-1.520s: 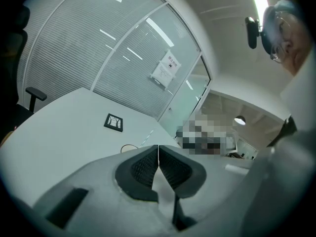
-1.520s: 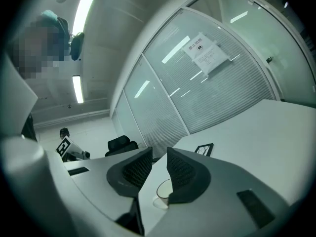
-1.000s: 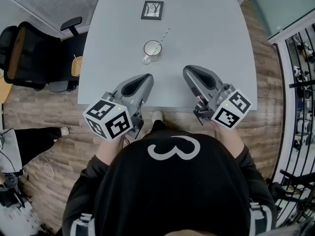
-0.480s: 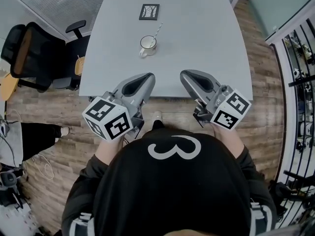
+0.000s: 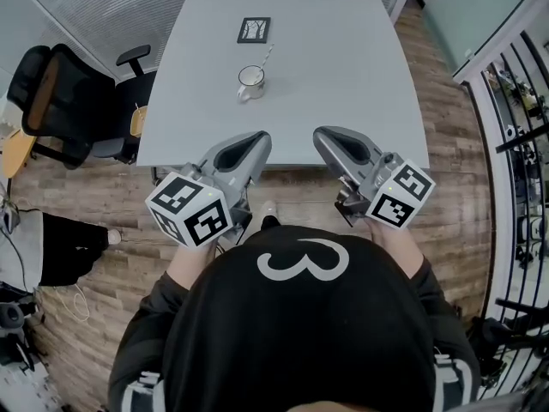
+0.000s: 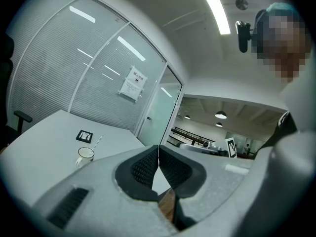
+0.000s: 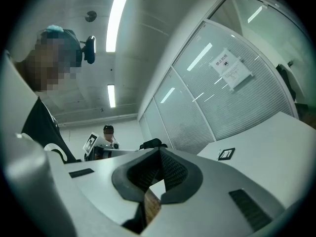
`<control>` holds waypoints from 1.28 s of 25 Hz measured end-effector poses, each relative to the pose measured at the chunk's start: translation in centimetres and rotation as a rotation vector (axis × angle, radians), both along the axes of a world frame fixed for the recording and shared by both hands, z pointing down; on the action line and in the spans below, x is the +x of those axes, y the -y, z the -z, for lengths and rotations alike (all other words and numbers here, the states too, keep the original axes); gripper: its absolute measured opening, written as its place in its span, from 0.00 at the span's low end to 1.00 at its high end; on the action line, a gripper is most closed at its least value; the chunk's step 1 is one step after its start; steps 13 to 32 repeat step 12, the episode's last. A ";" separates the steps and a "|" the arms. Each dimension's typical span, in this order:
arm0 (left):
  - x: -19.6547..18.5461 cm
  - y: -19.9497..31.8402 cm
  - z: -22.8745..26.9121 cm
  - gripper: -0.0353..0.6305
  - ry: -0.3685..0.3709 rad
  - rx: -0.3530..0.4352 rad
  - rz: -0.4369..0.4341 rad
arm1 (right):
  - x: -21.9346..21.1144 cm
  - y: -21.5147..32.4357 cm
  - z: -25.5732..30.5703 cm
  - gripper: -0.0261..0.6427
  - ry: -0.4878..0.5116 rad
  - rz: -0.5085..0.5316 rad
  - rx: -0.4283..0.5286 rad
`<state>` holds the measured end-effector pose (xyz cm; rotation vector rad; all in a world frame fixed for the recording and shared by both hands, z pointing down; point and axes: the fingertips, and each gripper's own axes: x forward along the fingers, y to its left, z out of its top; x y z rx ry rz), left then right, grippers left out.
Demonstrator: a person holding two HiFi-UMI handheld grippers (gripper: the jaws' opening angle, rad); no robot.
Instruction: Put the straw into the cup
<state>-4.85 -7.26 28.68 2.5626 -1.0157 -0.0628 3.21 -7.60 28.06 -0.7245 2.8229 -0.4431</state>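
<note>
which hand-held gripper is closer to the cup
The left hand-held gripper: the white cup with the straw in it stands almost straight ahead of it, while the right hand-held gripper is farther off to the side.

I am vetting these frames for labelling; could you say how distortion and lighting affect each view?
Head view: fisheye bows the grey rectangular table's edges, light even. Left gripper view: dark vignette, long ceiling strip light glares, white ceramic mug tiny. Right gripper view: same vignette, glare.
</note>
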 end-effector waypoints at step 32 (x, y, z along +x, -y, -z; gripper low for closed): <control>1.6 -4.2 1.2 0.08 0.003 0.039 -0.003 | 1.5 -4.3 1.0 0.06 0.009 0.014 0.021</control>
